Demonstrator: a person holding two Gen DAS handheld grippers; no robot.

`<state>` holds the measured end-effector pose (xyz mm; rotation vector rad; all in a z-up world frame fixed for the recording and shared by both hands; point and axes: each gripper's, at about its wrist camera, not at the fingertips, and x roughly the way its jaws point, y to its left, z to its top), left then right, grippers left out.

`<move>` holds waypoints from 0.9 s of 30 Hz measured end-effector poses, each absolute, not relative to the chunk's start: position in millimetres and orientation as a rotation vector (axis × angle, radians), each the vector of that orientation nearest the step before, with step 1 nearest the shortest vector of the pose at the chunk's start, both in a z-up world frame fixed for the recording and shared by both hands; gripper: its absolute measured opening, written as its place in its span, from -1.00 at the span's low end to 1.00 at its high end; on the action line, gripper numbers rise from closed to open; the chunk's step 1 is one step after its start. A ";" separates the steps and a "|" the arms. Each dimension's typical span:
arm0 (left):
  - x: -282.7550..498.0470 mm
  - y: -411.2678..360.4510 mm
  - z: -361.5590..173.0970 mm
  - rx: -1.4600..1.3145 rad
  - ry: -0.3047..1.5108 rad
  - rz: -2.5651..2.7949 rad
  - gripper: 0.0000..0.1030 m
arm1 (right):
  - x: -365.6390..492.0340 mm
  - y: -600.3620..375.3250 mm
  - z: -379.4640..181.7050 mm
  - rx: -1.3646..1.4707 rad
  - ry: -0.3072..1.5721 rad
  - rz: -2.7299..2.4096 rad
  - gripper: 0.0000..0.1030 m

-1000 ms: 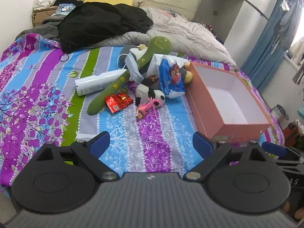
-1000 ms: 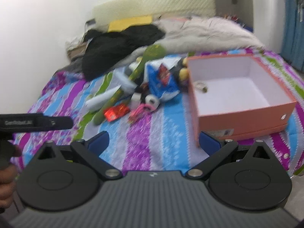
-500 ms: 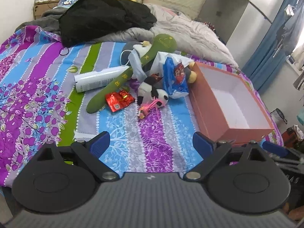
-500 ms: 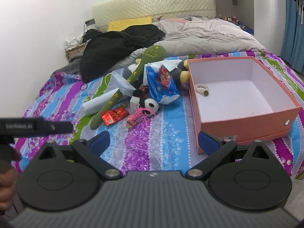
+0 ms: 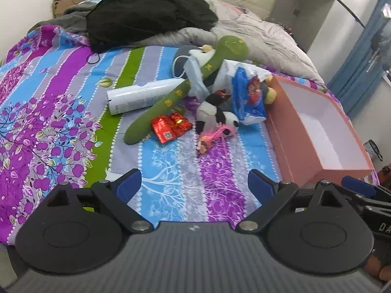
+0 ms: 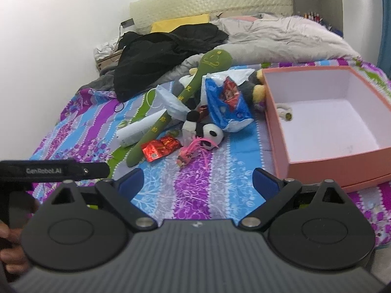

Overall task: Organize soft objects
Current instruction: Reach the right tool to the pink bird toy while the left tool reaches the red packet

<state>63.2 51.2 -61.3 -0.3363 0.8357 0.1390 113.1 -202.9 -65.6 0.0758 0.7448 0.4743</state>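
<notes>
A pile of soft things lies mid-bed: a long green plush [image 5: 185, 90] [image 6: 185, 92], a panda plush [image 5: 216, 119] [image 6: 207, 131], a pink tassel toy [image 5: 210, 138] [image 6: 193, 150], a blue plastic bag [image 5: 248, 97] [image 6: 227, 102] and a yellow-footed plush [image 5: 268, 92] [image 6: 256, 90]. An open orange box [image 5: 288, 131] [image 6: 276, 131] stands to their right. My left gripper [image 5: 194, 186] and right gripper [image 6: 198, 182] are both open and empty, above the near bedsheet, short of the pile.
A white tube [image 5: 144, 96] [image 6: 139, 129] and red foil packets [image 5: 171, 127] [image 6: 160, 147] lie beside the pile. Black clothing [image 5: 146, 17] [image 6: 166, 53] and a grey duvet [image 5: 256, 36] cover the far bed. A small ring-like item [image 6: 286, 112] lies in the box.
Both grippers have moved forward toward the pile, which now looks nearer and larger. Jaws stay open. Nothing on the bed has moved.
</notes>
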 end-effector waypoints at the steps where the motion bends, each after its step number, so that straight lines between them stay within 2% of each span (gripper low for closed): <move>1: 65.3 53.7 -63.7 -0.341 0.834 0.142 0.86 | 116.7 -201.1 -68.1 0.080 0.751 0.476 0.89; 15: 120.1 96.1 -134.2 -0.387 0.865 0.189 0.83 | 180.6 -159.7 -117.3 0.059 0.817 0.504 0.90; 20: 145.1 107.3 -159.8 -0.402 0.866 0.196 0.73 | 213.5 -146.5 -138.5 0.100 0.870 0.511 0.89; 27: 177.3 120.7 -194.1 -0.451 0.887 0.172 0.44 | 248.8 -125.6 -163.2 0.128 0.932 0.529 0.88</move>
